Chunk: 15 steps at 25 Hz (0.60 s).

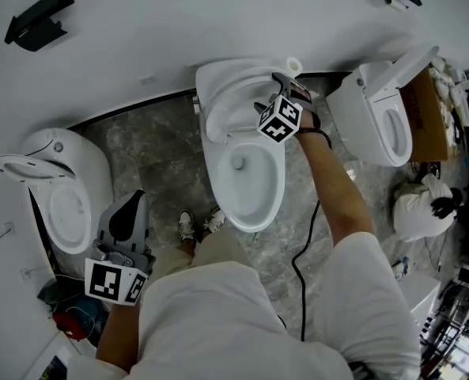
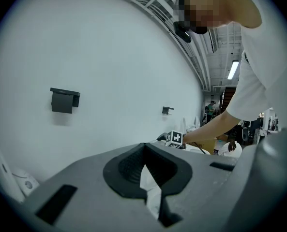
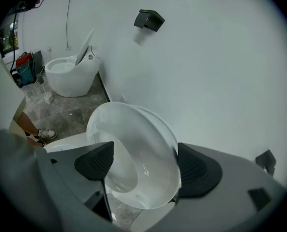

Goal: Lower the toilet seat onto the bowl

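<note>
At the middle bowl (image 1: 250, 222), pinches the upright toilet seat (image 3: 155, 139) by its rim in the right gripper (image 3: 145, 164), holds the left gripper (image 2: 144, 170) idle at the side, jaws pressed together, likely needs a slow guided swing forward, no slam

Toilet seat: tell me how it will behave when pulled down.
The toilet seat looks like glossy hard plastic, so it is probably stiff and a bit slippery in the right claw. Standing raised over the bowl, it will likely pivot rather than lift free, and could drop if released.
</note>
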### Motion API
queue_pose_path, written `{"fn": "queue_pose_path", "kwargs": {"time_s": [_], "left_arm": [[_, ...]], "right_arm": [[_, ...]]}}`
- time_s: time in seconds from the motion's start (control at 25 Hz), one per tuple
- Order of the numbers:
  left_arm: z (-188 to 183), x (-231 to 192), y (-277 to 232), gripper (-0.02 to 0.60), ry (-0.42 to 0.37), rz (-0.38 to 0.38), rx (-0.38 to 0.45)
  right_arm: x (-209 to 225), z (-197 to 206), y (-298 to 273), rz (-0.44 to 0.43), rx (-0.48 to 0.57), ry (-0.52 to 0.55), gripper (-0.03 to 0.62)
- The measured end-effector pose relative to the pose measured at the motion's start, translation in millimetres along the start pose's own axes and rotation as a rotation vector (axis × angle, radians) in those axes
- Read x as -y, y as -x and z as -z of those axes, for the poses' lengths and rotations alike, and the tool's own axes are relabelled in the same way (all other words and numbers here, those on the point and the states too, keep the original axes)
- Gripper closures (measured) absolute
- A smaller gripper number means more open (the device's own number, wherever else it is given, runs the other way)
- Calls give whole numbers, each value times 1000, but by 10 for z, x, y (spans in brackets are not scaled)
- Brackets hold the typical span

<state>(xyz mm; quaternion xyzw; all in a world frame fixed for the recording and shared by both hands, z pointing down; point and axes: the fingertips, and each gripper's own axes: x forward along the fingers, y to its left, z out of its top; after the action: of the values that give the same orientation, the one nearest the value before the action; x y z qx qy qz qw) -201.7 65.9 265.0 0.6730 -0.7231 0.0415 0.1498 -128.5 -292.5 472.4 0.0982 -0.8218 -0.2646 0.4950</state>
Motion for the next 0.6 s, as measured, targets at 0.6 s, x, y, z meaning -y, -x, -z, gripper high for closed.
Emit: {"fn": "queue_pose_path", "kwargs": {"time_s": [0.6], "left_arm": [[60,80,160,588,7,79,17]], "right_arm": [[-362,134,527,45,-21,-29,214]]}}
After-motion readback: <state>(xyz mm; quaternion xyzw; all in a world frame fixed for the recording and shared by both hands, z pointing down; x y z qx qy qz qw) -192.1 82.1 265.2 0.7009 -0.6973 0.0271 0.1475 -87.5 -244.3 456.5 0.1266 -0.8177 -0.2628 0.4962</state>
